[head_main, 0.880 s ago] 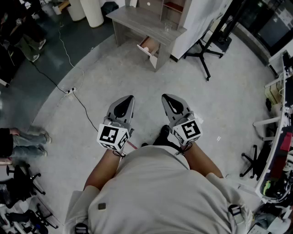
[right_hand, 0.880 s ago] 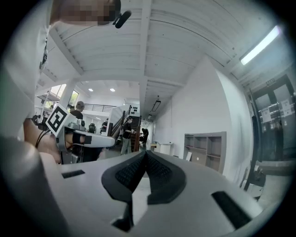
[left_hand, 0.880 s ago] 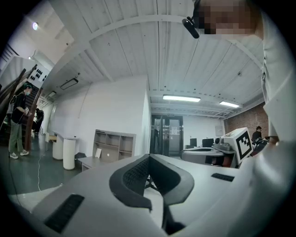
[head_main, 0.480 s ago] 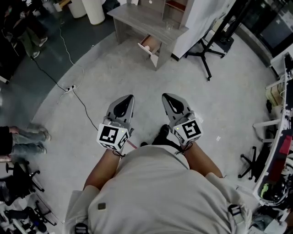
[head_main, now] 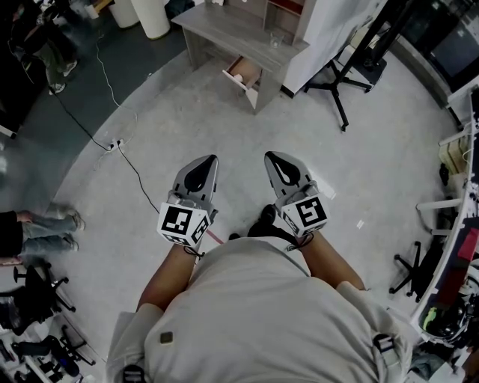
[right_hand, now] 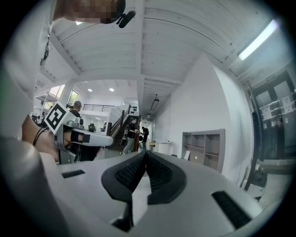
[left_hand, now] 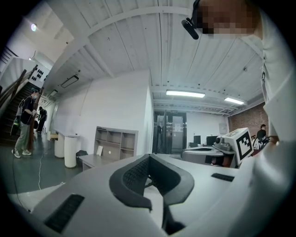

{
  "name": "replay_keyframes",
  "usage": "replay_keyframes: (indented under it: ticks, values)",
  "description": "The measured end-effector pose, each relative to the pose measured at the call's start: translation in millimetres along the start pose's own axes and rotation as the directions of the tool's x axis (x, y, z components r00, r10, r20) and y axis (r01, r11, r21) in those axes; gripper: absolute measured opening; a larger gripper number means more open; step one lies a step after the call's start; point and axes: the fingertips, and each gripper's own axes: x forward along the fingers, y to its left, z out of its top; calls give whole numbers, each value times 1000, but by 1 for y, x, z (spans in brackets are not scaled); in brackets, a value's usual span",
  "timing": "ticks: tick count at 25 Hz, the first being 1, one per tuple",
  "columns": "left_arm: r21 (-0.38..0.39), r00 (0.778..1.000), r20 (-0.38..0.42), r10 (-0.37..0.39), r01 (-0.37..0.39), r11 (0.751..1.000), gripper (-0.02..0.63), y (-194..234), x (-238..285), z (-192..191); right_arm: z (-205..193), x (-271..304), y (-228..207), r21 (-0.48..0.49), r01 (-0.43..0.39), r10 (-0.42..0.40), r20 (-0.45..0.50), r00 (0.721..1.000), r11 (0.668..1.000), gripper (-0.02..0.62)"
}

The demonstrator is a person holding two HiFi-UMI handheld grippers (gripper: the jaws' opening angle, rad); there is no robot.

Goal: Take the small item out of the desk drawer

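jaws of left gripper (head_main: 212, 160) & right gripper (head_main: 270, 158) are pressed together, nothing pinched; both are held side by side at torso level over the floor. drawer (head_main: 245, 79) is seen open under the tabletop (head_main: 224, 34), well ahead, w/ small item (head_main: 238, 76) barely made out inside

I see a black tripod stand (head_main: 333, 75) far right, a thin black floor cable (head_main: 137, 178) left, and a white cylindrical bin (head_main: 153, 16) far left.
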Motion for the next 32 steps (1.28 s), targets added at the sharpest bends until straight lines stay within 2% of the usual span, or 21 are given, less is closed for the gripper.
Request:
replay_keyframes:
  ticks: [17, 25, 32]
  values:
    - [-5, 998, -55, 32, -33, 999, 12, -26, 182, -13, -32, 16, -174, 76, -84, 86, -16, 996, 994, 21]
    - [-23, 995, -94, 28, -31, 999, 12, -17, 229, -28, -49, 37, -208, 142, -102, 107, -25, 994, 985, 21]
    - [-56, 994, -100, 33, -39, 998, 12, 22, 260, -34, -58, 82, -225, 151, -103, 110, -42, 993, 983, 21]
